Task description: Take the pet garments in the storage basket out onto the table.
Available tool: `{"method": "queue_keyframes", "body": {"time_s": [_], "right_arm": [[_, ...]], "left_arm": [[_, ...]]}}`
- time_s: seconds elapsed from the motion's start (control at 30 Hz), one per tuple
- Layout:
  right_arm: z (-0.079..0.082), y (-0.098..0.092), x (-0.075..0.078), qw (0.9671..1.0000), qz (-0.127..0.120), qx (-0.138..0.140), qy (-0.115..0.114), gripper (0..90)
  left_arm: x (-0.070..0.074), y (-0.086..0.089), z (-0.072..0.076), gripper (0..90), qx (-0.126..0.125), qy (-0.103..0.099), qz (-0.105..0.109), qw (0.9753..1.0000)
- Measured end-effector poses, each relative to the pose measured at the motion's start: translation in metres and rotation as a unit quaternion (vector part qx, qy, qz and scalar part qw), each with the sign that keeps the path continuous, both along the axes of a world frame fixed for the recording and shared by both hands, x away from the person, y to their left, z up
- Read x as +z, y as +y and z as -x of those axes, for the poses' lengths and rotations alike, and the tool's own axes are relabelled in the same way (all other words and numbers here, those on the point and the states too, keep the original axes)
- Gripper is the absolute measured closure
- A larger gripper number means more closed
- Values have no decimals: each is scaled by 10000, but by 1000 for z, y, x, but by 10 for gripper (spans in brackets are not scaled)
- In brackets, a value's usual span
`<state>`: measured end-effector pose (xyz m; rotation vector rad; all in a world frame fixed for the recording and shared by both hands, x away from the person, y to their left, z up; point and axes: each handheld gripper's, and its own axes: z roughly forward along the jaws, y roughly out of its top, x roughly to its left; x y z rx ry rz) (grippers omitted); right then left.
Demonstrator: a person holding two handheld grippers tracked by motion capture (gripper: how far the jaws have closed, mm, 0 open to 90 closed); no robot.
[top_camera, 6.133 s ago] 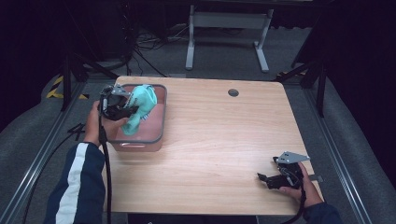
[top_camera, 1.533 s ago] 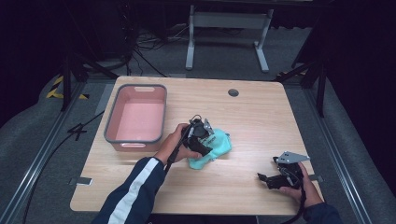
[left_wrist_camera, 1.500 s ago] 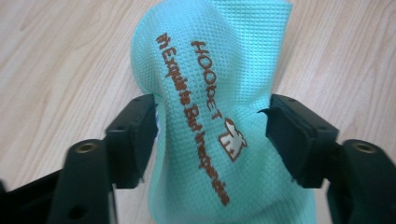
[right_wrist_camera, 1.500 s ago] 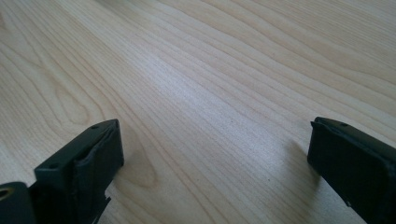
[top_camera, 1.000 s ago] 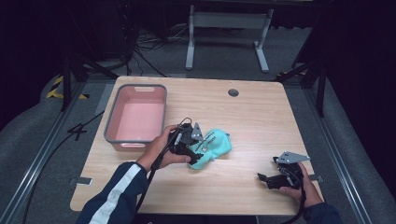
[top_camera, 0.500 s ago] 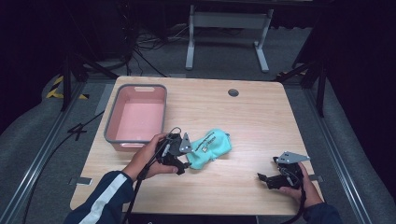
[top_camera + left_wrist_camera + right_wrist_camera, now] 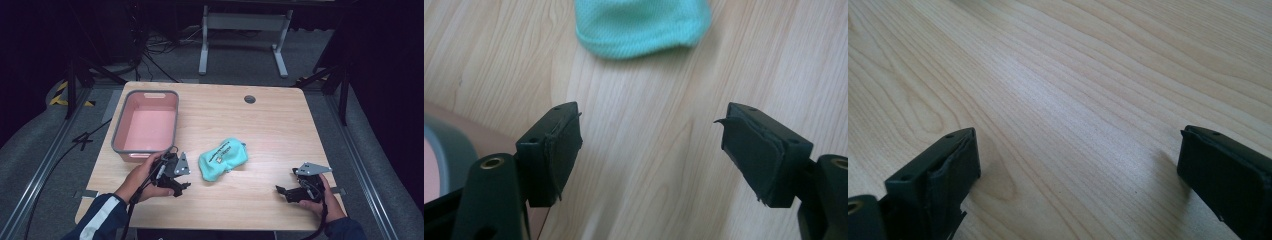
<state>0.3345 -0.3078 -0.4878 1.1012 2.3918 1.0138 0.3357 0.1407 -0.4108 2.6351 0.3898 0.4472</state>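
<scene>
Teal pouch [image 7: 223, 158] lies flat mid-counter [image 7: 270, 130], nothing gripping it. Left tongs [image 7: 181, 184] just beside pouch, jaws spread, empty. Pink bin [image 7: 146, 126] at counter's left. Right tongs [image 7: 283, 192] near right front corner, released, well apart from pouch.
</scene>
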Motion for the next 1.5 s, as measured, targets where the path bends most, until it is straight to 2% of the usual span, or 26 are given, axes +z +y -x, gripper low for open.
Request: {"method": "queue_keyframes", "body": {"time_s": [0.17,0.27,0.37,0.53,0.63,0.67,0.87,1.0,1.2,1.3,1.43,1.5], "right_arm": [[0,0,0,10000,1,1,2,37],[0,0,0,10000,0,0,1,37],[0,0,0,10000,-1,2,2,37],[0,0,0,10000,1,-5,1,37],[0,0,0,10000,0,-7,1,37],[0,0,0,10000,1,-5,0,37],[0,0,0,10000,1,-5,-1,37],[0,0,0,10000,2,-6,-2,37],[0,0,0,10000,0,-8,0,37],[0,0,0,10000,0,-6,-2,37],[0,0,0,10000,-1,-6,-1,37],[0,0,0,10000,-1,-3,-1,37]], "left_arm": [[-6,14,5,240,42,31,-108,9999],[-9,23,8,237,153,-13,-182,9997],[-12,31,10,236,226,5,-145,9996],[-20,44,14,230,323,25,-290,9991],[-22,52,15,223,387,11,-279,9989],[-24,56,16,223,425,24,-207,9989],[-28,76,19,214,590,3,-161,9981],[-32,90,20,212,765,60,-79,9970],[-40,109,21,201,885,101,162,9959],[-43,119,22,199,991,164,510,9936],[-48,131,22,193,1093,176,617,9919],[-51,140,22,190,1191,215,724,9900]]}}
